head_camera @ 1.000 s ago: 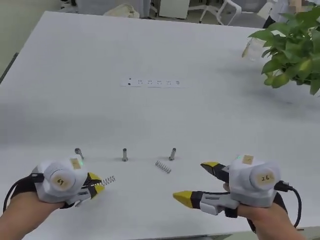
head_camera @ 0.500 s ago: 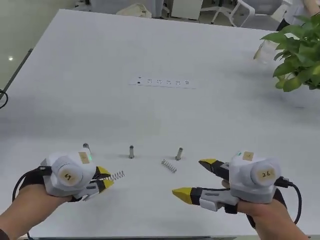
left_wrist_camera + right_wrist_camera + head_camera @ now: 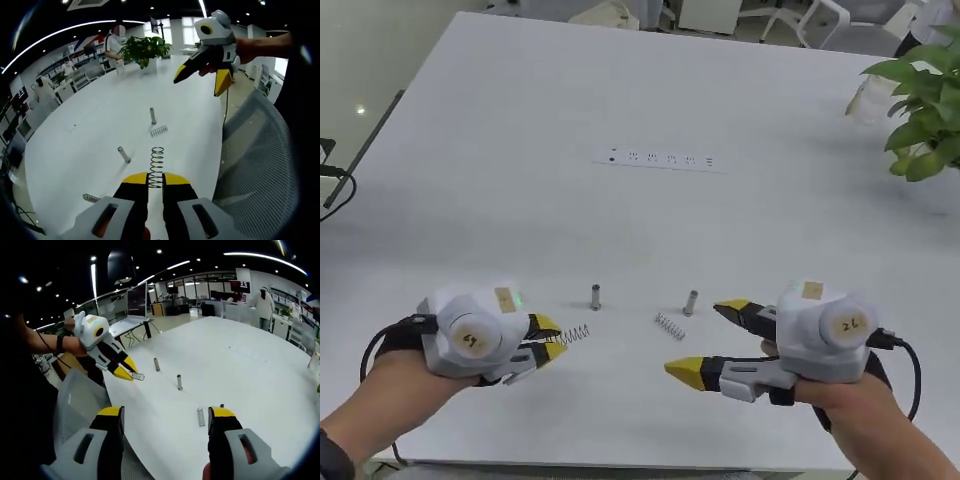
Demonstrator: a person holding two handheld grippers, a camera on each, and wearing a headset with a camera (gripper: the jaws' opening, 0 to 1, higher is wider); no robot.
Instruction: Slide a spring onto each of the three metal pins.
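- Head view, toward the left of the table's point(image 3: 470, 150) front edge: the left gripper point(image 3: 552, 336) has its jaws pinched narrow on one end of the held spring point(image 3: 575, 335).
- That held spring sticks straight out from the jaw tips, with its long axis roughly level and aimed rightward. The pins stand upright, so we judge it must be tipped end-down before it can slide on.
- Left gripper view puts the left pin point(image 3: 91, 198) closest to the camera, low beside the jaws. We cannot tell whether it already wears a spring.
- The middle pin point(image 3: 596, 297) stands bare just beyond the held spring's free end, and the left gripper is clearly the nearer of the two to it.
- A loose spring point(image 3: 668, 326) lies flat on the table just beside the bare right pin point(image 3: 691, 302).
- The right gripper point(image 3: 705, 338) hangs wide open and empty, just right of that loose spring.
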